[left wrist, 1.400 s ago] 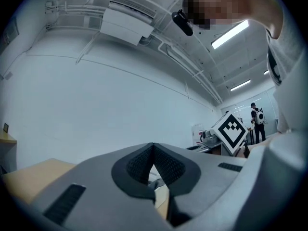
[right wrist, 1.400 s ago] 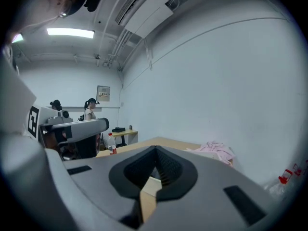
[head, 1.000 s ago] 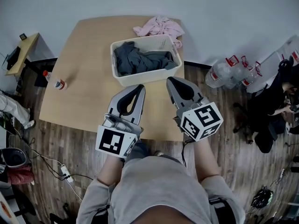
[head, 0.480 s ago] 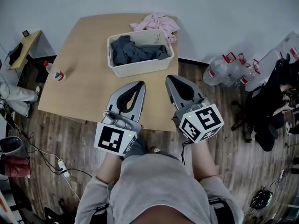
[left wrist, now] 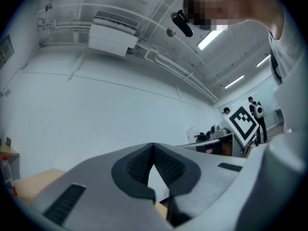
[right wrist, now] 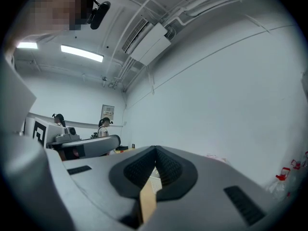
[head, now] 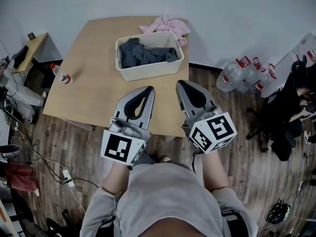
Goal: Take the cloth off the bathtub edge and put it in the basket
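Head view: grey cloth (head: 143,56) fills the basket (head: 149,73) on the tabletop (head: 91,85), well beyond the left tool (head: 149,89) and right tool (head: 179,83), both closed and empty. Pink cloth (head: 166,24) lies against the basket's far rim.

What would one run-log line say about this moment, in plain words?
left claw: shut, empty | right claw: shut, empty | basket: holds grey cloth | pink cloth: behind basket, at table far edge

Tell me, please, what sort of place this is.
Probably an office or lab: a wooden table with a laundry basket, big water bottles on the plank floor, and an overhead air conditioner.
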`<state>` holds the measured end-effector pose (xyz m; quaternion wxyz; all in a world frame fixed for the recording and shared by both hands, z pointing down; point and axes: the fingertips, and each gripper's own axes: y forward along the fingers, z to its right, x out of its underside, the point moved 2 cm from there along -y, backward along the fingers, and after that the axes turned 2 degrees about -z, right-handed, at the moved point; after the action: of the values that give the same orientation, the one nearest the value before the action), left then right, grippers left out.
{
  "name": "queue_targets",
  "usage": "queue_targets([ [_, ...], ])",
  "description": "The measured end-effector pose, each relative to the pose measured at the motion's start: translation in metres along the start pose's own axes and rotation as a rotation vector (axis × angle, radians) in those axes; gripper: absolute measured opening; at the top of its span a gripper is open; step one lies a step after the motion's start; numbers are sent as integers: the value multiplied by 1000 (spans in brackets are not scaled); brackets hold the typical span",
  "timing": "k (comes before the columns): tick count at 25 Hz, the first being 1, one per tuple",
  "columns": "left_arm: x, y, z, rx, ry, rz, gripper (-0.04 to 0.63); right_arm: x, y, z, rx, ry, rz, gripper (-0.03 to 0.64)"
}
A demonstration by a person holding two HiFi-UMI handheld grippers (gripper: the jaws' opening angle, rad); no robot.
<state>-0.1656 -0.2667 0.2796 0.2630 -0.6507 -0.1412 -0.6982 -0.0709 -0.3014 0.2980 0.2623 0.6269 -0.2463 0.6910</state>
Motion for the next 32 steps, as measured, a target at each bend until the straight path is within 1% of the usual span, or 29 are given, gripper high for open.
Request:
queue_targets([
  [9,-10,-6,-10,37,3,13,-3,-10,3,-17,18,-14,15,9],
  [14,-16,-16,-20,57,3,9,-3,-14,5,-29,54,1,27,9],
  [21,-13,-33,-25,82,-8,0,-3,-8,2,-50,81,-21,13,9],
  [26,-10,-44,-26,99,-22,-14,-3,-3,-2,-64,99,-5,3,9],
  [32,-6,-56,-28,100,-36,-20,-3,5,-6,-76,117,6,-4,9],
])
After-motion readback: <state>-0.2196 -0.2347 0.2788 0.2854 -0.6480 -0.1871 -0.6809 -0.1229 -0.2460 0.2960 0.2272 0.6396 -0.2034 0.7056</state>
